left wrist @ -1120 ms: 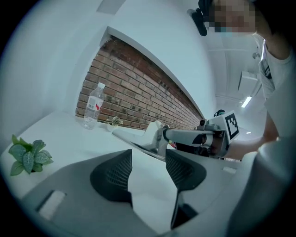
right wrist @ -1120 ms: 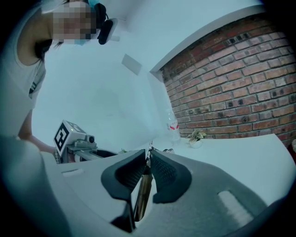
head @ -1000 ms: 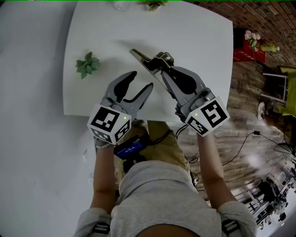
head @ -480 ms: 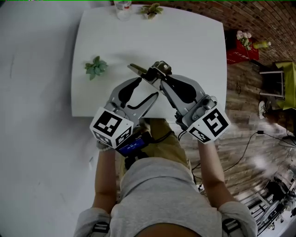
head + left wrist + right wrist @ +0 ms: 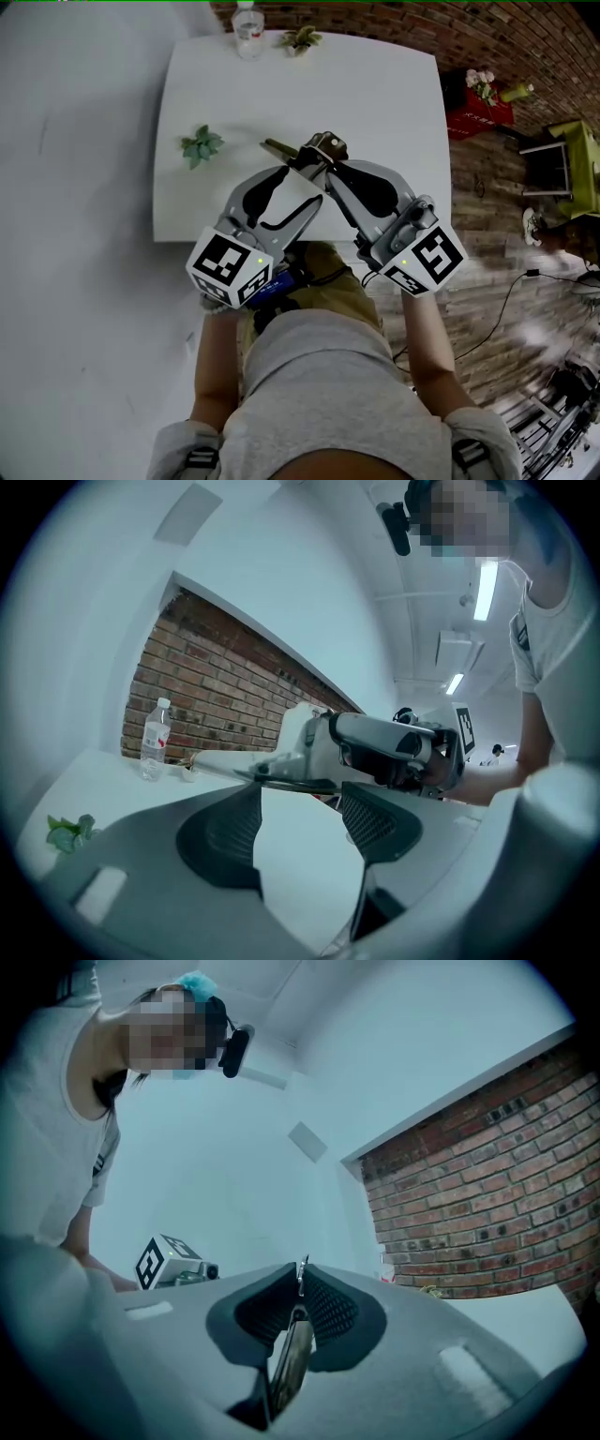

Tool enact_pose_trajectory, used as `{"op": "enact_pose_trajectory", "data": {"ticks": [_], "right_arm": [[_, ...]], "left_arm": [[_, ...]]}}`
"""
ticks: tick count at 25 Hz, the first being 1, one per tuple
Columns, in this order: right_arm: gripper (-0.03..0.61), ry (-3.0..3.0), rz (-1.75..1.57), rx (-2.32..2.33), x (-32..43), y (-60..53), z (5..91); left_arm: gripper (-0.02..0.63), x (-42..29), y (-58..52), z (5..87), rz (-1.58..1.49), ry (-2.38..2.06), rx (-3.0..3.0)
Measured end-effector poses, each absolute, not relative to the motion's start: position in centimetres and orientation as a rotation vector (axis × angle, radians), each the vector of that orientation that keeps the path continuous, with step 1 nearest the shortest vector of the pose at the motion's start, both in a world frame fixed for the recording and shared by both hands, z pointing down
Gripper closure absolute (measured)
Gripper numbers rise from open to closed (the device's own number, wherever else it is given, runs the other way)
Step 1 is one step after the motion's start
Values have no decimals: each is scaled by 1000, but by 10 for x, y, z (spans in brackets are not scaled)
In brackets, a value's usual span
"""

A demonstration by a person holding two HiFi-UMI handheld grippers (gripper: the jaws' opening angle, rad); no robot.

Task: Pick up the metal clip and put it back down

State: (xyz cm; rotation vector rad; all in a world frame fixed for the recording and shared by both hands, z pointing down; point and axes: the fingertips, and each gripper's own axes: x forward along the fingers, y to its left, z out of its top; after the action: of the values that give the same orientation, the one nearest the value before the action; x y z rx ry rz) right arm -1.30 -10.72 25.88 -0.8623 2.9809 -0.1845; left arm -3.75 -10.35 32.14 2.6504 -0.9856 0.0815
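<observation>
right claw (image 5: 302, 1288): pressed onto the metal clip (image 5: 291, 1358), thin edge pinched between the ribbed pads; jaws have just been closing tighter on it. Points about level.
left claw (image 5: 300, 799): spread wide, jaws have just been opening; nothing between the pads. Its tips sit just beside the right claw's (image 5: 323, 155) tips in the head view.
clip location: off the table (image 5: 375, 84), carried in the air by the right claw; its long end (image 5: 279, 148) sticks out to the left past the left claw's (image 5: 295, 183) tips.
step (judged): clip is picked up; putting it down not yet done.
risk 1: pinch is narrow and on smooth metal, so the clip could pivot or slip out on the way down, likely if the wrist rolls or the descent is quick.
risk 2: the two claws are crowded together; the left claw could knock the clip's free end and twist it loose.
risk 3: letting go too high, and the clip bounces or skids toward the table edge.
surroundings: leafy sprig (image 5: 202, 145) and bottle (image 5: 247, 17) are well apart from the clip; low collision risk.
writing, bottle: has a label, too small to read.
writing, marker cubes (image 5: 230, 262): black-and-white square codes only, no words.
</observation>
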Motion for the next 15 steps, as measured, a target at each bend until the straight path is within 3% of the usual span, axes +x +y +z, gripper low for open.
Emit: {"op": "enact_pose_trajectory", "data": {"ticks": [15], "right_arm": [[554, 2927, -102, -836, -12, -65, 218]], "left_arm": [[365, -40, -73, 280, 15, -1107, 2683]]}}
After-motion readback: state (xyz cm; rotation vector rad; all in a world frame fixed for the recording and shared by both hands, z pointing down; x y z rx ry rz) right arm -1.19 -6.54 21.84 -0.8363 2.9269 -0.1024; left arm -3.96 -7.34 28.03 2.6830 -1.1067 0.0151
